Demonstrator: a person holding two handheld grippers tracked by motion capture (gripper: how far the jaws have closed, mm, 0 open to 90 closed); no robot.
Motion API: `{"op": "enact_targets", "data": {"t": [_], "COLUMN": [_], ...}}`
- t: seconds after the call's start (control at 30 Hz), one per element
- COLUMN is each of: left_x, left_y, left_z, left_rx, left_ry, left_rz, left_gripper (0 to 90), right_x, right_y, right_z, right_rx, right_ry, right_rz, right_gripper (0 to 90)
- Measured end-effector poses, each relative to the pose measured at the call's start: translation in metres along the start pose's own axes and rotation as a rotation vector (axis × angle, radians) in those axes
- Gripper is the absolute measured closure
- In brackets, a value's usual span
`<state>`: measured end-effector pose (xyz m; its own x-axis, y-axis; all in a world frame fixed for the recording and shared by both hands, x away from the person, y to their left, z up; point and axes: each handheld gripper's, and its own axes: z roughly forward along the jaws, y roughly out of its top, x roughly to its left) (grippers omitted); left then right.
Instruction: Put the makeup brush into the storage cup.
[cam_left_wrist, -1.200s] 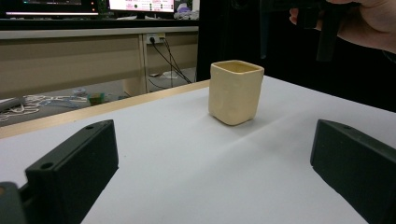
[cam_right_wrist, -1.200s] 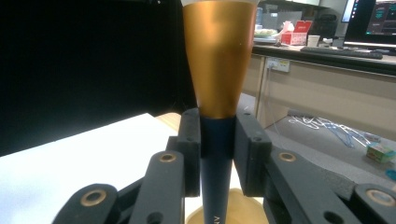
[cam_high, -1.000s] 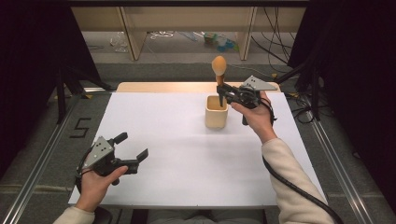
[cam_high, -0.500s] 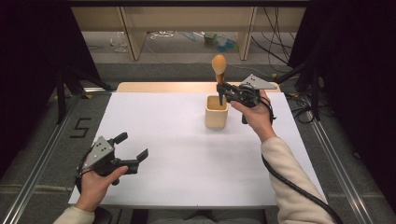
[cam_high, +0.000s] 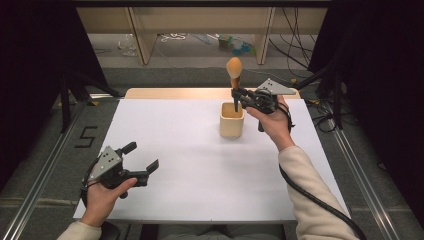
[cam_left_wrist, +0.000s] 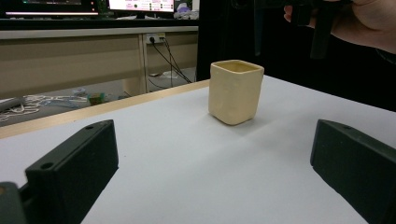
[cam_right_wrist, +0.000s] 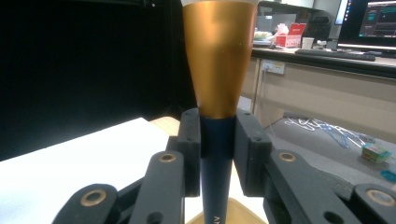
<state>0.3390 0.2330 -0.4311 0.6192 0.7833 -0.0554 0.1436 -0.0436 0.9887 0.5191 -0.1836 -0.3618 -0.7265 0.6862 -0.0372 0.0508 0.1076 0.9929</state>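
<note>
A brush with a tan rounded head (cam_high: 233, 67), a gold cone-shaped ferrule (cam_right_wrist: 219, 56) and a dark handle stands upright, head up. My right gripper (cam_high: 236, 95) is shut on the handle just below the ferrule, both pads (cam_right_wrist: 190, 140) pressing it. The handle's lower end hangs over the mouth of a cream square cup (cam_high: 231, 122), whose rim (cam_right_wrist: 224, 217) shows under the jaws. My left gripper (cam_high: 141, 156) rests open near the table's front left, with nothing between its jaws. From the left gripper (cam_left_wrist: 215, 140), the cup (cam_left_wrist: 235, 93) stands ahead on the white top.
The white table top (cam_high: 200, 165) has a wooden strip (cam_high: 175, 93) along its far edge. Metal rails (cam_high: 45, 165) run along both sides, and a "5" mark (cam_high: 85, 136) lies on the floor at left. Cables and small items (cam_high: 235, 45) lie on the floor beyond.
</note>
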Motion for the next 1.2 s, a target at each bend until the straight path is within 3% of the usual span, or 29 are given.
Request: {"op": "enact_targets", "data": {"t": [0.33,0.4,0.47,0.87,1.2], "left_x": [0.000,0.000,0.000,0.000,0.000], "left_y": [0.000,0.000,0.000,0.000,0.000], "left_z": [0.000,0.000,0.000,0.000,0.000], "left_rx": [0.001,0.000,0.001,0.001,0.001], "left_ry": [0.000,0.000,0.000,0.000,0.000], "left_rz": [0.002,0.001,0.001,-0.002,-0.002], "left_gripper": [0.3,0.2,0.3,0.3,0.3], "right_x": [0.000,0.001,-0.001,-0.001,0.000], "right_y": [-0.001,-0.001,-0.001,-0.002,-0.003], "right_z": [0.003,0.004,0.005,0.009,0.011], "right_rx": [0.011,0.024,0.002,-0.001,0.012], "right_ry": [-0.004,0.001,-0.006,-0.012,-0.010], "right_rz": [0.003,0.023,0.006,0.004,0.032], "right_gripper": [74.9,74.9,74.9,74.9,74.9]}}
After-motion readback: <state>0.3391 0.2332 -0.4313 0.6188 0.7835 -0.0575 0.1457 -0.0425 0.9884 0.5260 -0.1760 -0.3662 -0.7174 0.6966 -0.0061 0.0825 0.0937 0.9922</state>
